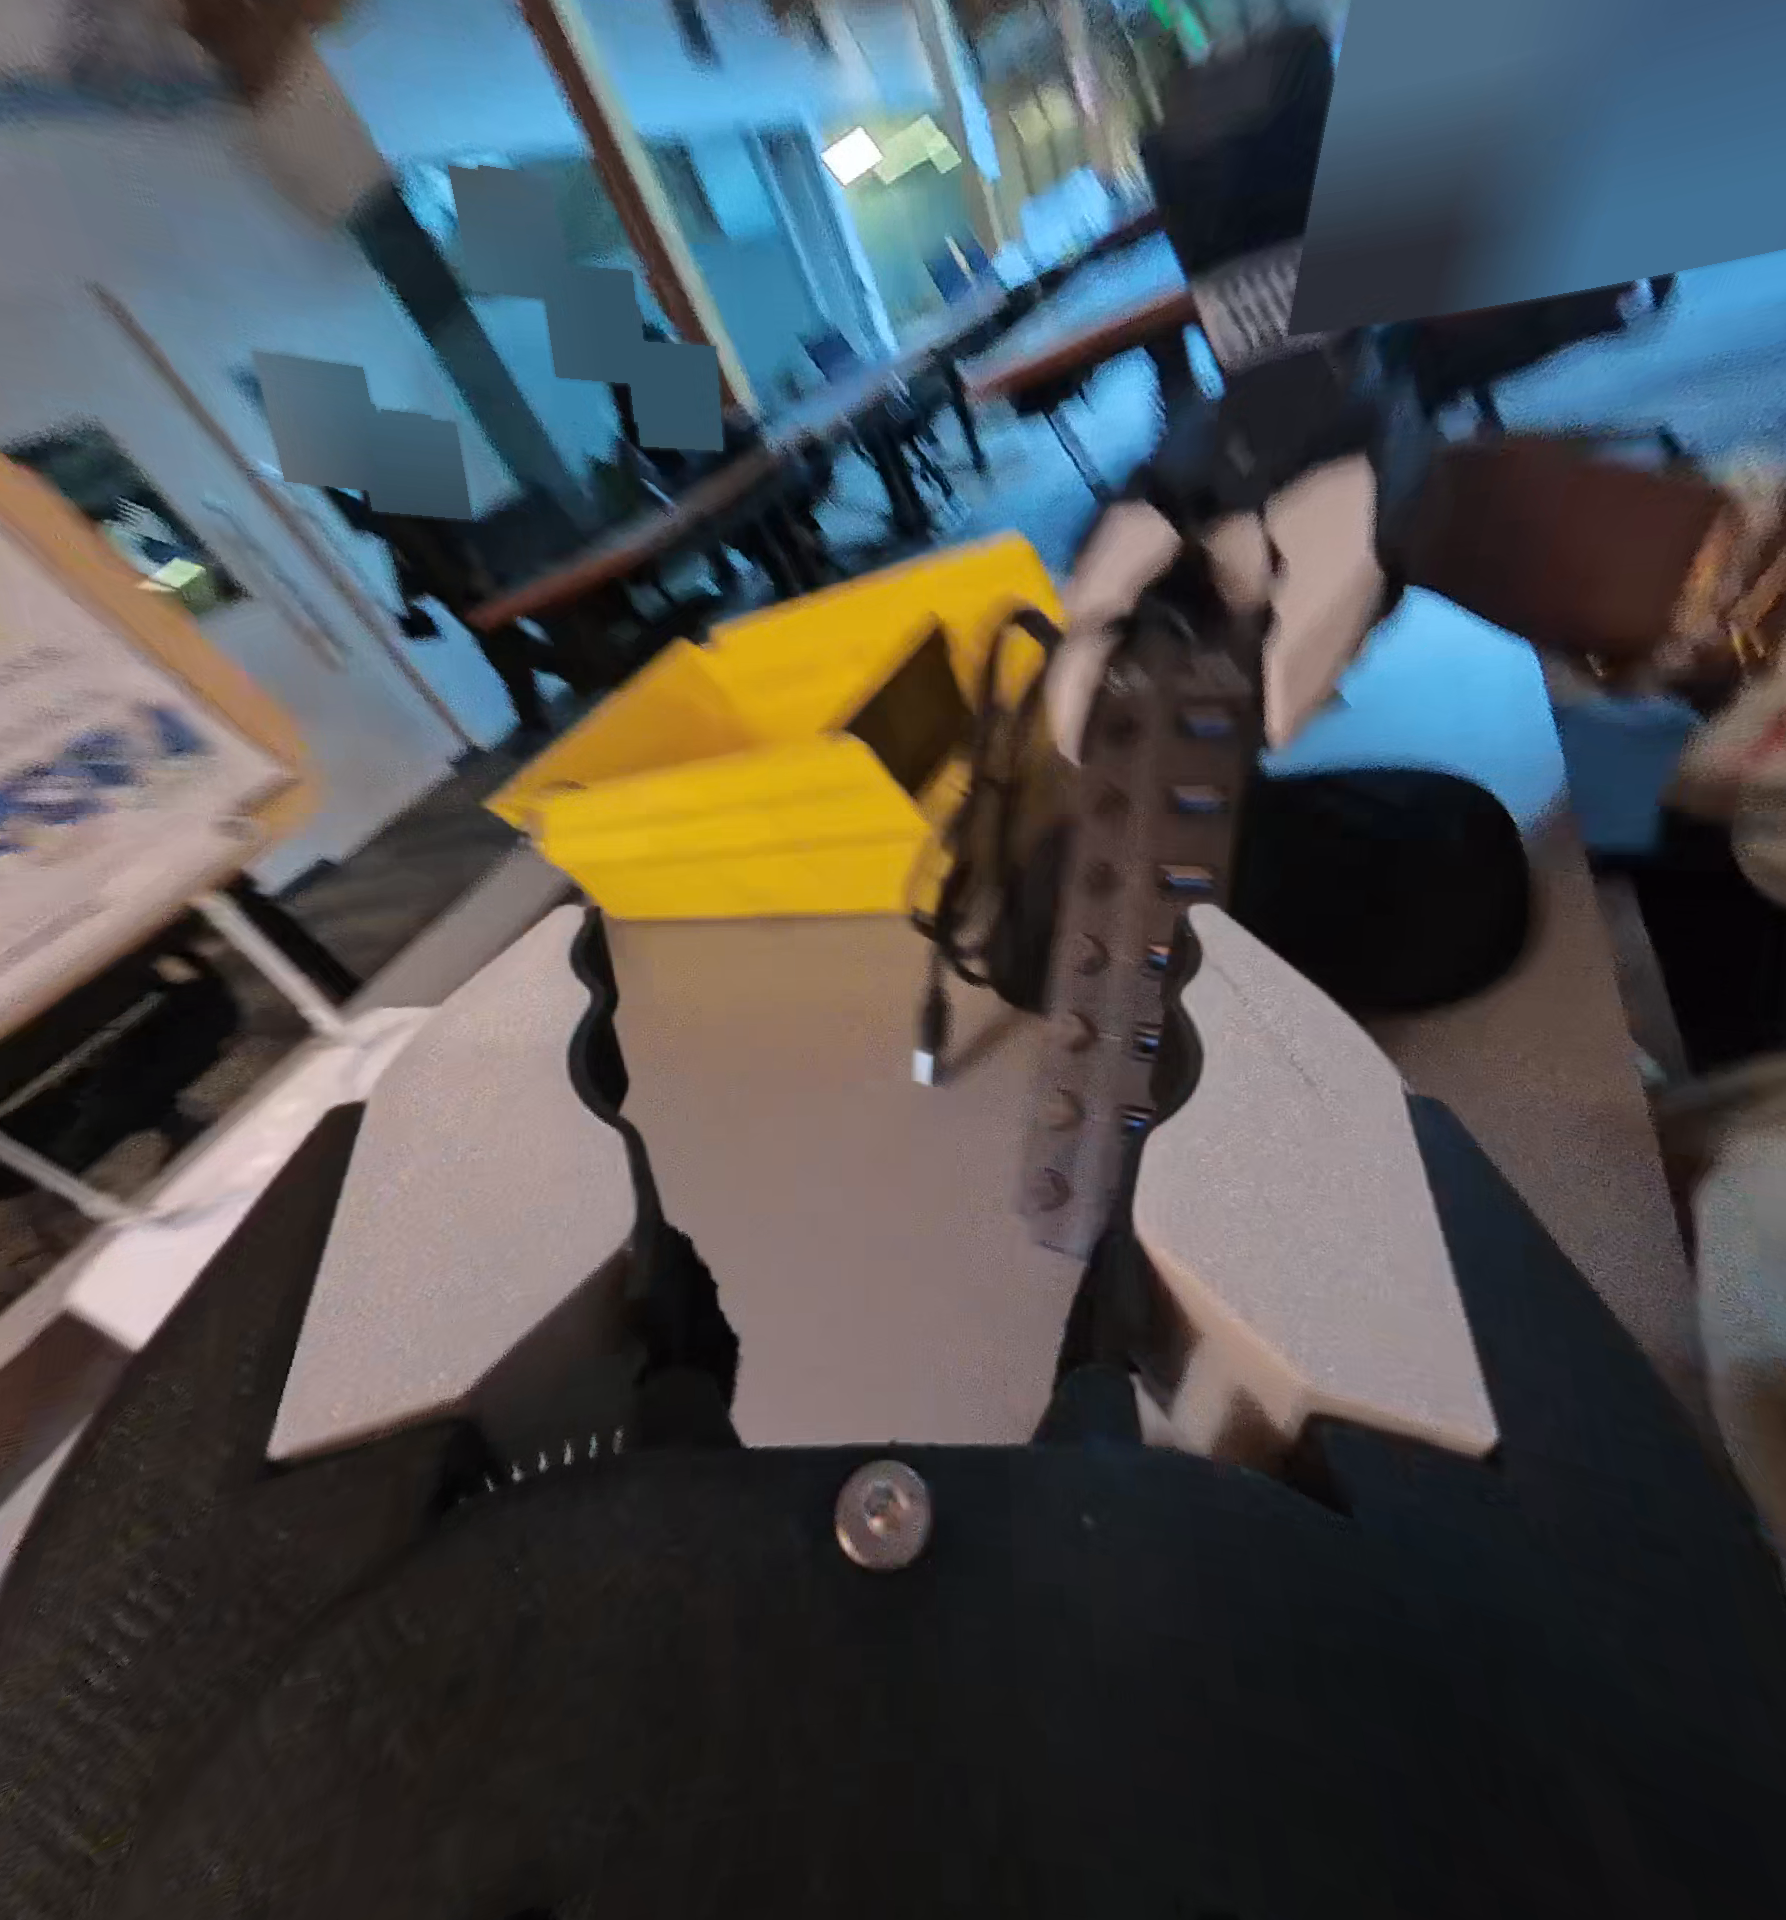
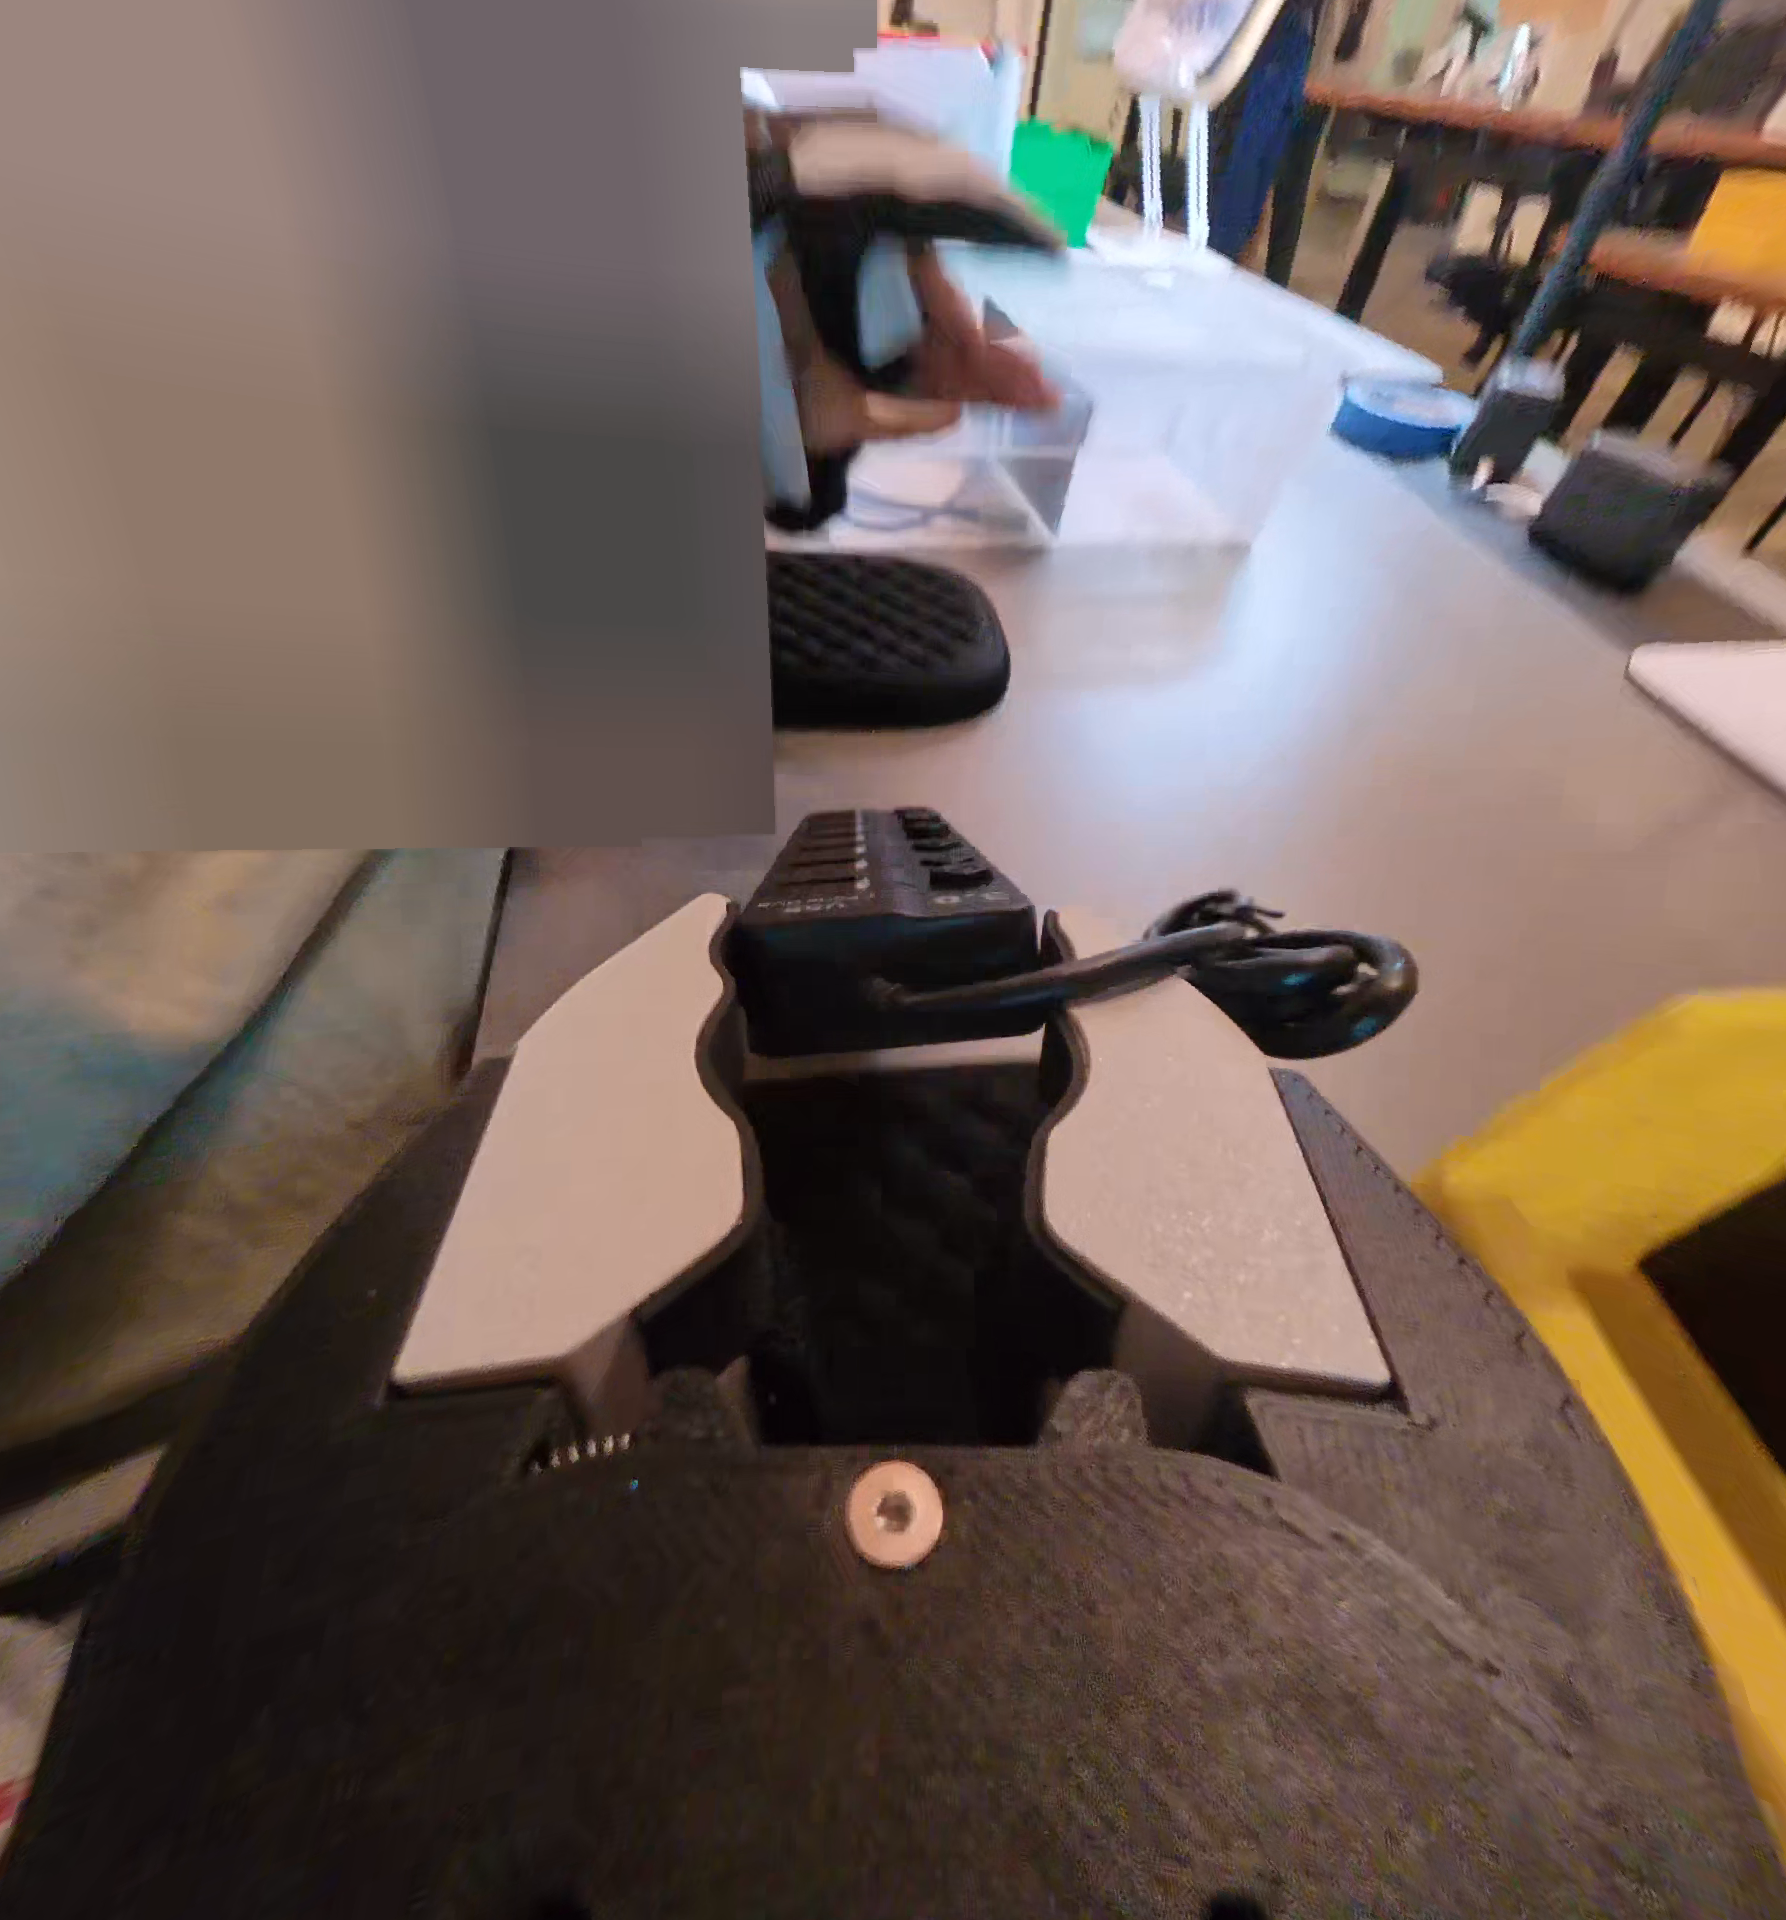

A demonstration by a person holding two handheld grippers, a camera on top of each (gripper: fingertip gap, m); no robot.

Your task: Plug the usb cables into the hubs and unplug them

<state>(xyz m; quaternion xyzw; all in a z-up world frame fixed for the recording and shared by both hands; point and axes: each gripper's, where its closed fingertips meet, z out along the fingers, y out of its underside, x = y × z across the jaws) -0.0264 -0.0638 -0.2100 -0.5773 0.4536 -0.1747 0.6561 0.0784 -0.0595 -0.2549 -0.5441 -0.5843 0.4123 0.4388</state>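
My right gripper [image 2: 884, 925] is shut on one end of a long black USB hub [image 2: 884, 956] and holds it above the grey table [image 2: 1284, 727]. The hub's black cable [image 2: 1284, 982] is bundled at its right side. In the left wrist view the right gripper [image 1: 1211, 603] holds the hub [image 1: 1149, 883] pointing toward me. Its cable [image 1: 982, 831] dangles with a silver-tipped plug [image 1: 925, 1055]. My left gripper [image 1: 889, 935] is open and empty. The hub's free end lies against the inner side of its right finger [image 1: 1284, 1143].
A yellow bin [image 1: 764, 790] stands behind the hub and also shows in the right wrist view [image 2: 1647, 1195]. A black padded rest [image 2: 878, 634], a clear plastic box [image 2: 1024, 468], a blue tape roll [image 2: 1398, 410] and a black cube [image 2: 1616, 509] are on the table. A cardboard box [image 1: 37, 675] is at left.
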